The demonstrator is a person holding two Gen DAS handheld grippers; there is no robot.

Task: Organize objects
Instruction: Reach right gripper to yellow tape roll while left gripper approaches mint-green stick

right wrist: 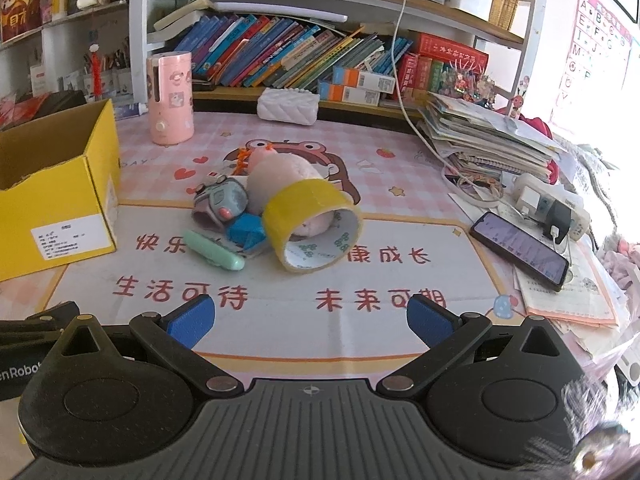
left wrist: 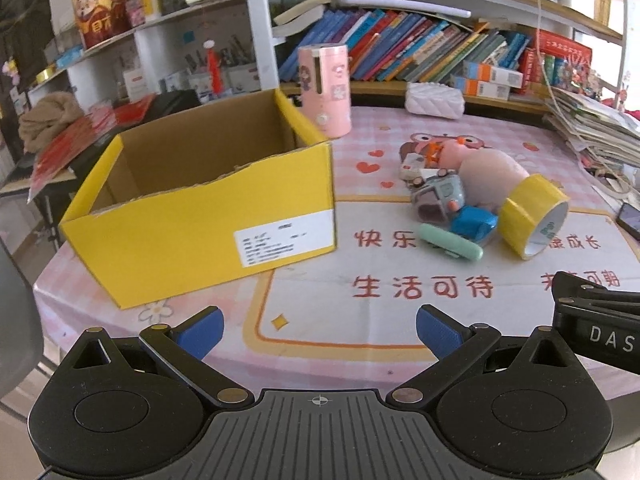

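Observation:
An open yellow cardboard box (left wrist: 208,216) (right wrist: 52,200) stands on the left of the pink table mat; its inside looks bare where I can see it. To its right lies a pile: a yellow tape roll (left wrist: 534,216) (right wrist: 314,224), a pink plush toy (left wrist: 488,172) (right wrist: 280,172), a grey toy (left wrist: 438,196) (right wrist: 220,200), a blue toy (left wrist: 474,226) (right wrist: 246,232) and a mint green pen-like stick (left wrist: 450,242) (right wrist: 214,250). My left gripper (left wrist: 318,332) is open and empty near the table's front edge. My right gripper (right wrist: 310,320) is open and empty, in front of the pile.
A pink cylinder container (left wrist: 325,90) (right wrist: 170,98) and a white quilted pouch (left wrist: 434,100) (right wrist: 288,106) stand at the back. A phone (right wrist: 520,250), a power strip (right wrist: 552,208) and stacked papers (right wrist: 480,136) lie at the right. Bookshelves (right wrist: 304,52) rise behind.

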